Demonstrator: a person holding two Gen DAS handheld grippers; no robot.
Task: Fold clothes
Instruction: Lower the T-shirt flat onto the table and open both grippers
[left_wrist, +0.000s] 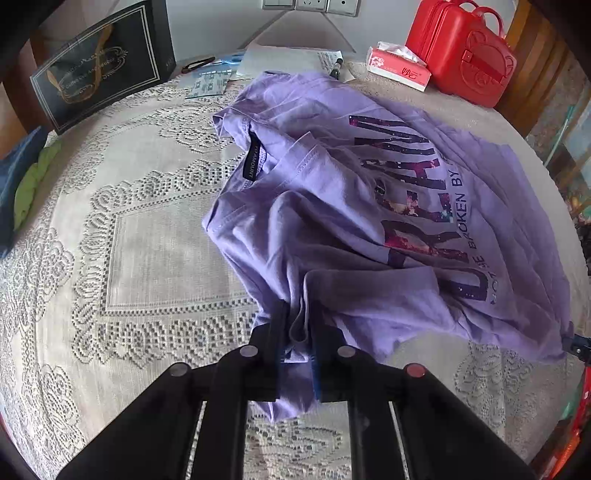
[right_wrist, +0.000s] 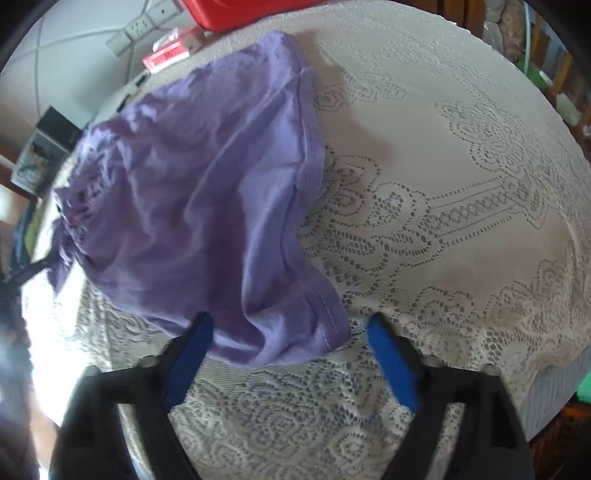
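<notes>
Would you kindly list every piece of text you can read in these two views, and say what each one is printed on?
"YO AMOUNT": black neck label of the purple cotton T-shirt.
"DREAM": large galaxy-print letters on the shirt's chest.
"BROKEN BY": small line beside them; the rest is creased away.
Gold script on the black gift bag: too blurred.
Red tissue pack: unreadable.

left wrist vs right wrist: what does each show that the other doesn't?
Only left wrist: the left tool shut on a bunched fold of the purple T-shirt, the shirt's printed lettering, neck label and the black box.
Only right wrist: the right tool open, straddling the shirt's hemmed corner.
Both: the shirt, lace tablecloth, red case.
</notes>
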